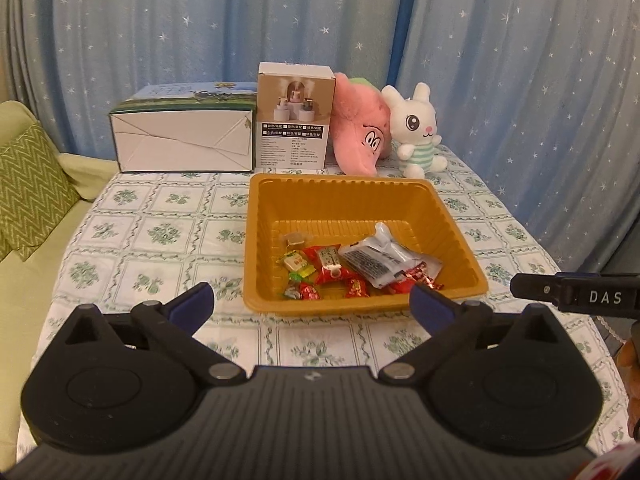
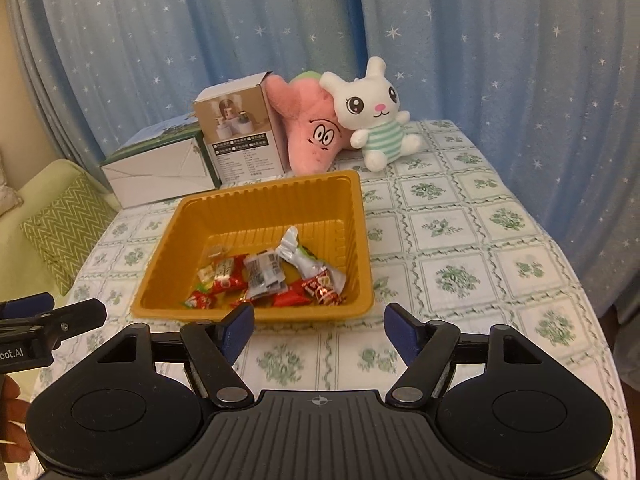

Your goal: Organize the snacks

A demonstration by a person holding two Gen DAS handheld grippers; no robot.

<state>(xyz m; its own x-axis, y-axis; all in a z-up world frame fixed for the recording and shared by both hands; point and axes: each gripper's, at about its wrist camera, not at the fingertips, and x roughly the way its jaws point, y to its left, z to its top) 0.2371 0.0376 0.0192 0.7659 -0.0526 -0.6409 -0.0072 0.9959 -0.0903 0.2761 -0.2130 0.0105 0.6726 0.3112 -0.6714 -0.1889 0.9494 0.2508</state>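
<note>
Blue curtains (image 1: 160,40) sprinkled with small white stars were hung behind a table (image 1: 140,240) covered by a white cloth printed with green flower squares. Beside it a pale green sofa (image 1: 24,280) with a zigzag cushion (image 1: 28,192) was seen. At the far edge a flat white carton (image 1: 184,140), a tall printed box (image 1: 294,116), a pink plush toy (image 1: 360,128) and a white plush rabbit (image 1: 416,128) were lined up. A ribbed, mustard-yellow plastic tray (image 1: 352,196) was set mid-table, and the wrapped snacks (image 1: 352,268), crinkly red, yellow and silver packets, were piled in its near half. The left gripper (image 1: 312,300) was held spread wide and empty, just short of the tray's near rim. The right gripper (image 2: 320,320) was likewise parted with nothing between its blue pads, close to that same rim.
</note>
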